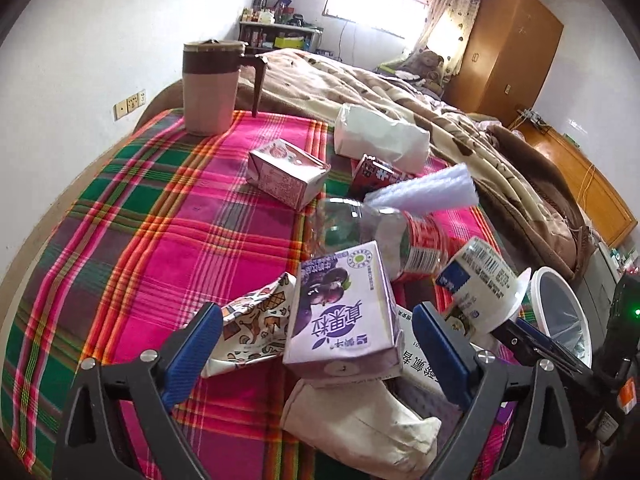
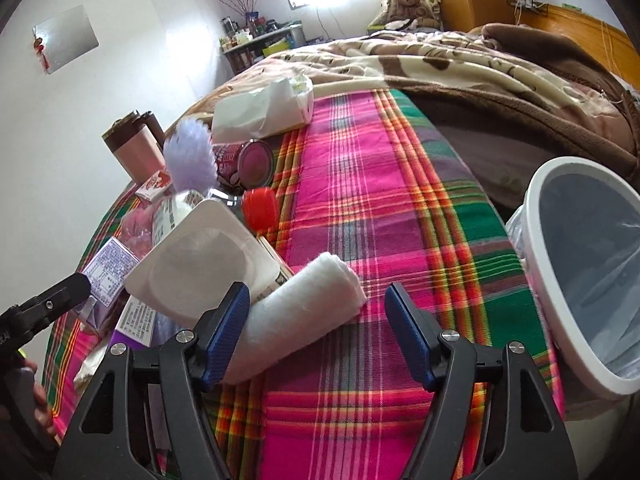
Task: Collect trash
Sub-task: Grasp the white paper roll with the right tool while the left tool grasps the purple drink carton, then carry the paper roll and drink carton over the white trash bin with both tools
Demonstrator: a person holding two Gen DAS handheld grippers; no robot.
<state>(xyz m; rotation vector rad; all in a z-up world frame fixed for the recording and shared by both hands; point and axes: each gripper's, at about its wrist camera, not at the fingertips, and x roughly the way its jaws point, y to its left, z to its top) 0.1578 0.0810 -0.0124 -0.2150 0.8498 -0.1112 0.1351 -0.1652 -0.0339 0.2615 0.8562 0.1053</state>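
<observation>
— While both tools hang over the bed (image 2: 360,184), what has each got?
— Nothing. The left gripper (image 1: 318,344) is spread wide, its blue pads on either side of a purple carton (image 1: 342,312) without touching it. The right gripper (image 2: 318,334) is just as wide open, with its left pad against a white roll (image 2: 296,320) lying on the plaid cloth (image 2: 360,400).
— Where's the trash?
— Heaped on the cloth: a pink carton (image 1: 286,174), a white paper bag (image 1: 380,138), a clear bottle (image 1: 384,236) with a red label, a yogurt cup (image 1: 478,284) on its side, a printed wrapper (image 1: 256,320) just left of the purple carton, and a crumpled cream bag (image 1: 360,420) below it.
— And the bin (image 2: 588,272)?
— White, lined with clear plastic, at the bed's edge on the right (well apart from the heap). A brown mug (image 1: 210,86) stands upright at the far end of the cloth.
</observation>
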